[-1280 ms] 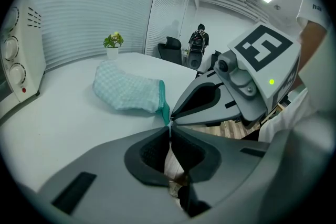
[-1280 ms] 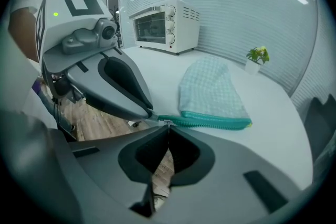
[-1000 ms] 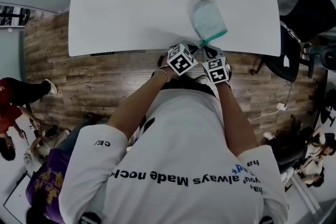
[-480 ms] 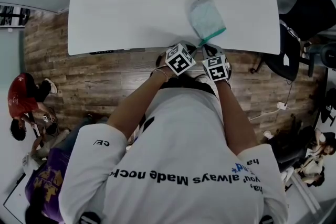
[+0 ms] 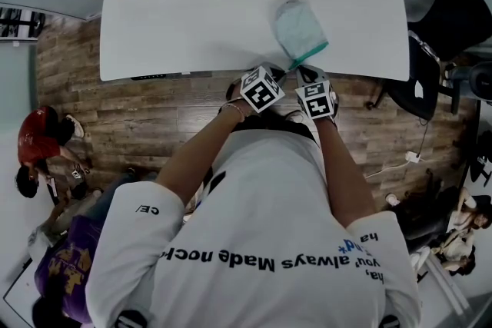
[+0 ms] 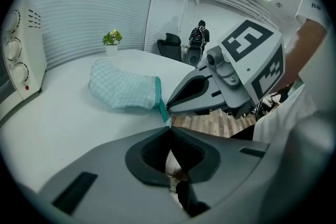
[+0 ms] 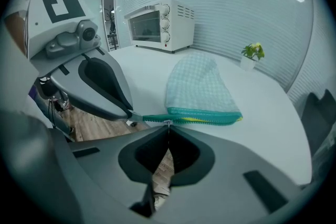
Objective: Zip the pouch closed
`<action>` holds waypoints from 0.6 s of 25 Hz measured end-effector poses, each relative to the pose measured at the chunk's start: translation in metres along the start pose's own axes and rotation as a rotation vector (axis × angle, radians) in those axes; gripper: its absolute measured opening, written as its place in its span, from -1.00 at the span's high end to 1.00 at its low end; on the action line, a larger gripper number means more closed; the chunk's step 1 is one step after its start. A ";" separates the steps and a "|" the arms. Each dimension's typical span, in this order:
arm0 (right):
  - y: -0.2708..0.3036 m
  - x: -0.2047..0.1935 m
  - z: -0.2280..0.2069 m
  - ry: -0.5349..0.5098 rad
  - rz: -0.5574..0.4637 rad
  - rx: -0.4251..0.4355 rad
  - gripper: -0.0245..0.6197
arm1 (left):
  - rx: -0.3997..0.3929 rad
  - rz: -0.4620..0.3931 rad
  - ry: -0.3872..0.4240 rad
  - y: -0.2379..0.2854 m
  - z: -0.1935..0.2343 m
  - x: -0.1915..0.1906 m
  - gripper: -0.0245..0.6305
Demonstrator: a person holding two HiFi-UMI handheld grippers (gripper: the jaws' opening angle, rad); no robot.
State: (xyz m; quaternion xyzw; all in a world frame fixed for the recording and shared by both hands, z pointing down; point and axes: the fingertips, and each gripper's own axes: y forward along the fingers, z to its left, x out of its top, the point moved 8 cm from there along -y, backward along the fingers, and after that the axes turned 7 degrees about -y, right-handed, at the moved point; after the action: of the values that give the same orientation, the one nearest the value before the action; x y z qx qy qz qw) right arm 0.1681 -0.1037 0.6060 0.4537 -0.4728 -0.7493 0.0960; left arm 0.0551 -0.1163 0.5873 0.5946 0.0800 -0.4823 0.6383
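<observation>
Pale-green checked fabric pouch (image 5: 301, 25) on white bench (image 5: 192, 19), left gripper (image 6: 168, 127) clamped on its teal corner, right gripper (image 7: 168, 126) clamped on tiny, barely discernible zip pull (image 7: 168, 121).

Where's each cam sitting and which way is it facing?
Head view: on person's head, steeply down at white table; white T-shirt, forearms, left gripper, right gripper show.
Left gripper view: on left gripper, along its shut jaws toward checked teal fabric pouch; right gripper shows.
Right gripper view: on right gripper, toward pouch's zip; left gripper shows.
Shared: both gripper views show pouch, white toaster oven.
</observation>
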 end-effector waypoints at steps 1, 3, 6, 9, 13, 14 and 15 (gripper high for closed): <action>0.000 0.000 0.000 0.000 -0.001 0.000 0.89 | -0.001 0.000 0.000 0.000 0.000 0.000 0.86; -0.001 0.001 -0.001 0.000 -0.002 -0.003 0.89 | -0.002 0.003 0.001 -0.001 -0.001 0.000 0.86; -0.001 -0.001 -0.004 0.006 0.001 -0.008 0.89 | -0.004 0.010 -0.003 -0.002 -0.002 -0.003 0.86; -0.001 -0.003 -0.008 0.007 0.003 -0.012 0.89 | -0.005 0.013 -0.008 -0.003 -0.003 -0.005 0.86; -0.001 -0.003 -0.010 0.003 0.005 -0.010 0.89 | -0.008 0.012 -0.012 -0.005 -0.004 -0.005 0.86; -0.001 -0.003 -0.010 0.002 0.005 -0.010 0.89 | -0.008 0.011 -0.013 -0.005 -0.005 -0.005 0.86; -0.001 -0.003 -0.010 0.003 0.005 -0.012 0.89 | -0.009 0.010 -0.014 -0.005 -0.005 -0.005 0.86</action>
State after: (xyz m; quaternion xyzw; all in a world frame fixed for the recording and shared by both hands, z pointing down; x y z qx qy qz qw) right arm 0.1778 -0.1082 0.6053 0.4529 -0.4693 -0.7512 0.1013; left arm 0.0516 -0.1086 0.5857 0.5888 0.0748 -0.4826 0.6441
